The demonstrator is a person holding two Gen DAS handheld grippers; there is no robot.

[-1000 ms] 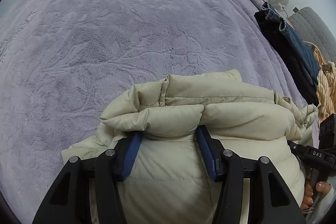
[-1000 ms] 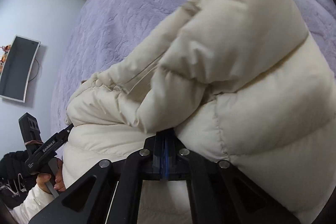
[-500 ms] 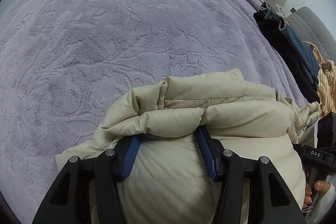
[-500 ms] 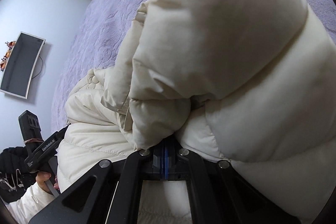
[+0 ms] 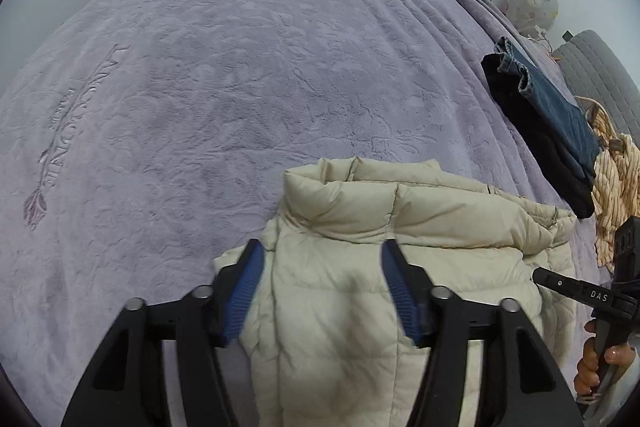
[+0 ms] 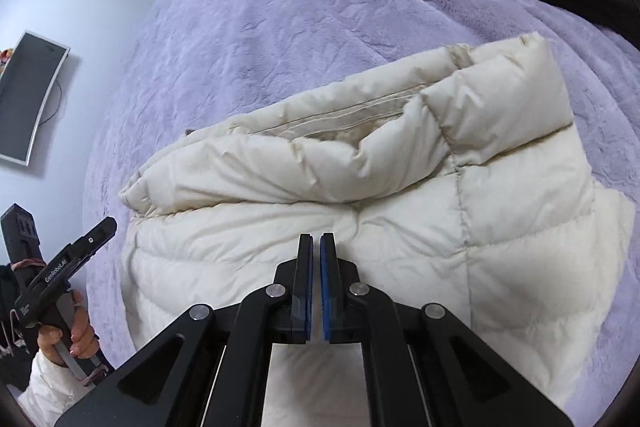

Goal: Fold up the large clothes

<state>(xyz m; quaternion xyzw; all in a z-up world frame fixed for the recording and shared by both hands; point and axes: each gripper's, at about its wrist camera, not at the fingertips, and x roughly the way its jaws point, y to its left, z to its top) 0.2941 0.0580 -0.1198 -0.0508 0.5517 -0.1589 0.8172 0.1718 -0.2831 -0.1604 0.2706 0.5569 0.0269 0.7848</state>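
You have just let go of the cream quilted puffer jacket (image 5: 360,291). A second ago both claws gripped its folded edge. Now your left gripper (image 5: 320,291) is opening wide and above the fabric, holding nothing, and your right gripper (image 6: 316,283) is almost closed and empty. The jacket lies folded on the purple fleece blanket (image 5: 200,87), at lower centre of both views. This fold seems finished.

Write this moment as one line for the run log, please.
jacket: folded on bed | left tool: opening, above jacket, nothing held | right tool: shut, empty
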